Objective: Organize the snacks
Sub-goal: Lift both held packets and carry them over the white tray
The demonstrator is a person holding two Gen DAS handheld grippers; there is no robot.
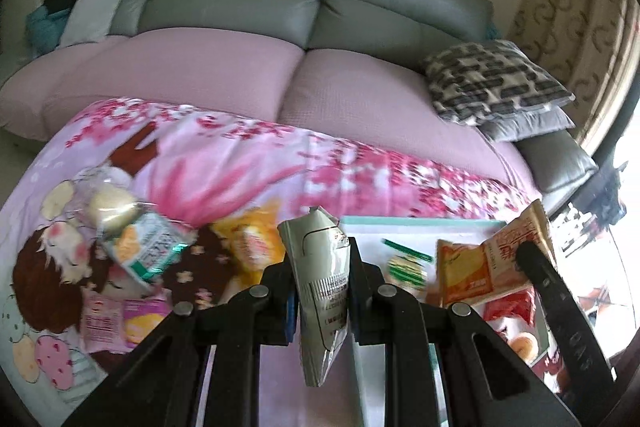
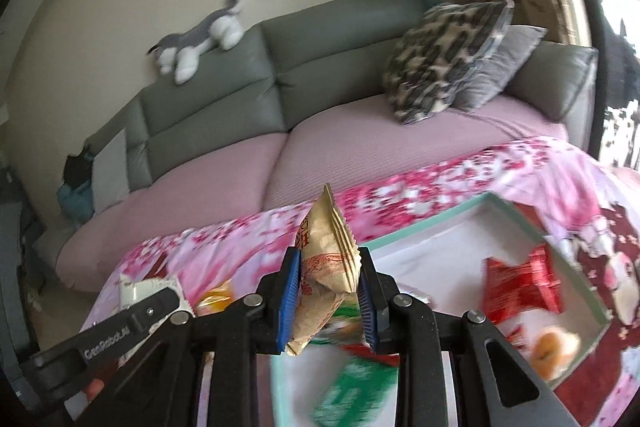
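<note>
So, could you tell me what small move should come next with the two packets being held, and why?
Probably lower the right gripper and let its tan packet go into the white box: it hangs above the box's near edge, where a red packet already lies. The left gripper is shut on a grey packet, beside the box.

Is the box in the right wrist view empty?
No, the teal-rimmed box already holds a red snack packet and other snacks.

My own fingers hide the green packet's upper part; it's blurred. The box's near corner runs off-frame.
</note>
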